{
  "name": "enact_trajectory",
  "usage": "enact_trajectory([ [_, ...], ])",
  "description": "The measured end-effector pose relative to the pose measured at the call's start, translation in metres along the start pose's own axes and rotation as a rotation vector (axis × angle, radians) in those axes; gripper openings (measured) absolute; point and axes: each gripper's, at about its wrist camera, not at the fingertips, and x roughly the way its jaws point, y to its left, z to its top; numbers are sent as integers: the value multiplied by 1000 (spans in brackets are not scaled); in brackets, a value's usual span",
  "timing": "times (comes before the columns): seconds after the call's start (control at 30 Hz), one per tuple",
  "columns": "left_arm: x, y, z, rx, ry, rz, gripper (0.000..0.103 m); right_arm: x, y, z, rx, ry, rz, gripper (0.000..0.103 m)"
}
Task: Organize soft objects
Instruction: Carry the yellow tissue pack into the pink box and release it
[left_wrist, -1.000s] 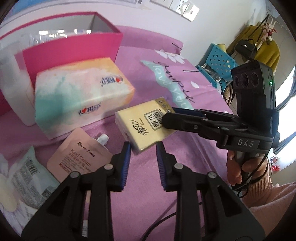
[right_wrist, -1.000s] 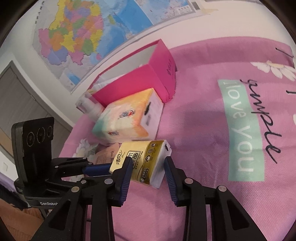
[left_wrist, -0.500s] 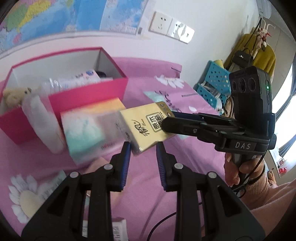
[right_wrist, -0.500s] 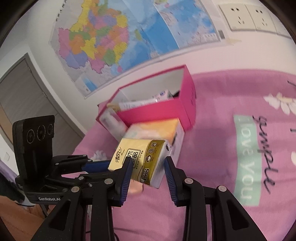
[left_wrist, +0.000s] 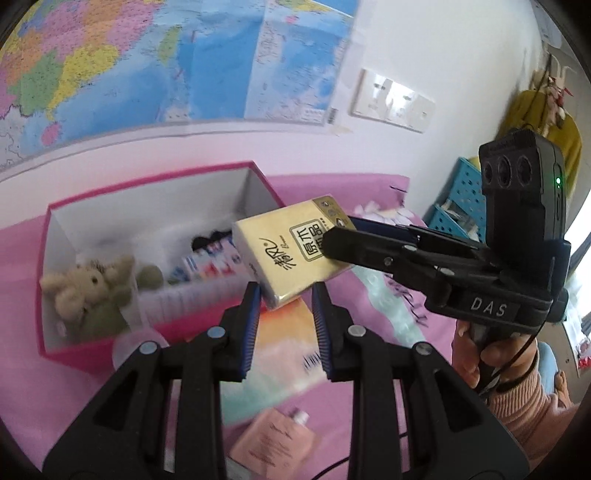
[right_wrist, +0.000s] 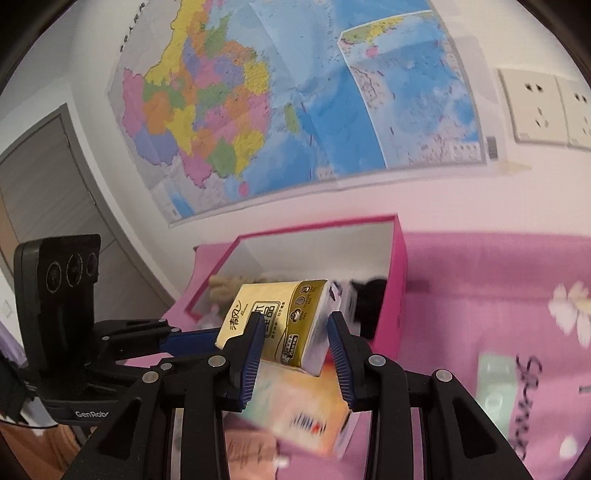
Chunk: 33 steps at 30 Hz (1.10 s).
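Pink box, rigid card, white inside, open top, on the pink cloth. Inside from the left: a fuzzy tan plush, a dull green soft lump, printed packets, something black at the back; blur hides finer detail.

Left gripper: blue ribbed pads apart, nothing between them. It sits low, just in front of the box's near wall.

Yellow tissue pack: glossy film, soft-edged brick, gold end panel, black characters. It is held in the air, tilted, over the box's right end.

Right gripper: clamped on the tissue pack's white-sided end, one pad on each side, seen in both views.

Below the pack, a larger pastel tissue pack lies on the cloth, blurred. In front of it, a flat peach pouch with a white spout.
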Motion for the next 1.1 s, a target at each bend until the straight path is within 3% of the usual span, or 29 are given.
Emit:
enact_trajectory([
  [0.27, 34, 21, 33, -38, 36, 60, 30, 36, -19, 32, 40, 2, -14, 36],
  [0.53, 61, 39, 46, -88, 75, 129, 30, 70, -42, 44, 115, 21, -61, 37],
  [0.8, 49, 46, 33, -98, 37, 114, 30, 67, -44, 33, 109, 30, -73, 38],
  [1.1, -2, 44, 5, -67, -68, 82, 31, 41, -33, 15, 78, 30, -38, 38],
])
